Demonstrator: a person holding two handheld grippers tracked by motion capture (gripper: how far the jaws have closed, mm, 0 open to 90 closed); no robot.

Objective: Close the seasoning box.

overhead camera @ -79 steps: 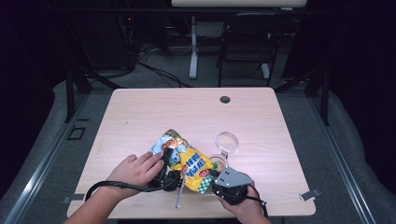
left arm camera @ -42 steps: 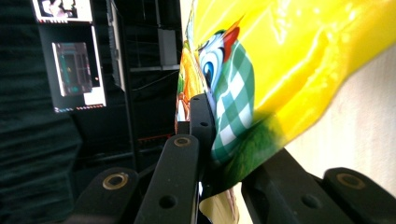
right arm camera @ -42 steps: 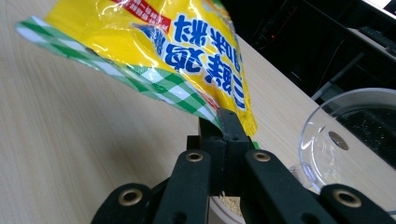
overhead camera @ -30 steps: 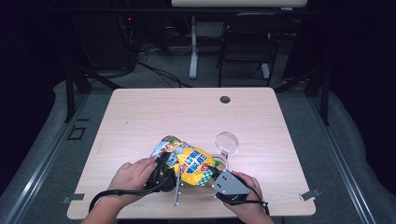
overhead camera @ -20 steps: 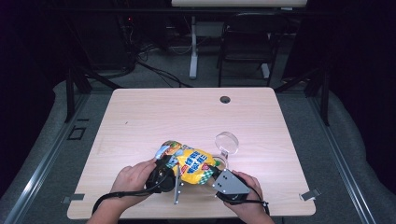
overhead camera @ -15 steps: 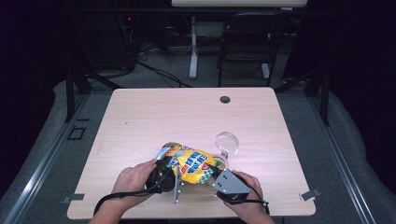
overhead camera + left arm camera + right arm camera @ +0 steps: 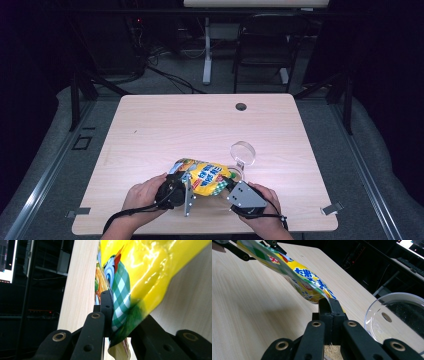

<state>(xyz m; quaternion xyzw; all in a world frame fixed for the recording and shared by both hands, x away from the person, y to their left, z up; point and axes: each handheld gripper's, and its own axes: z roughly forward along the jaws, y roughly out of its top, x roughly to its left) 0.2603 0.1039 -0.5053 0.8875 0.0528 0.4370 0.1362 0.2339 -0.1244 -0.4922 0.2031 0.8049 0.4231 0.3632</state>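
A yellow snack bag (image 7: 205,176) with cartoon print is stretched between my two grippers near the table's front edge. My left gripper (image 7: 182,177) grips its left end. In the left gripper view the green checked corner of the bag (image 7: 125,302) sits between the jaws of that gripper (image 7: 125,322). Those jaws have just been opening a little and still press on the corner. My right gripper (image 7: 228,183) is shut on the bag's right end. In the right gripper view its jaws (image 7: 329,305) pinch the thin edge of the bag (image 7: 307,280).
A clear round dish (image 7: 243,151) lies just behind the bag's right end, and it sits close on the right in the right gripper view (image 7: 397,320). A dark cable hole (image 7: 241,106) marks the far side of the wooden table (image 7: 165,130). Chairs and cables stand beyond.
The left hand has drawn the bag's left end down toward the front edge, so the bag lies lower and more level. The right hand has stayed put.
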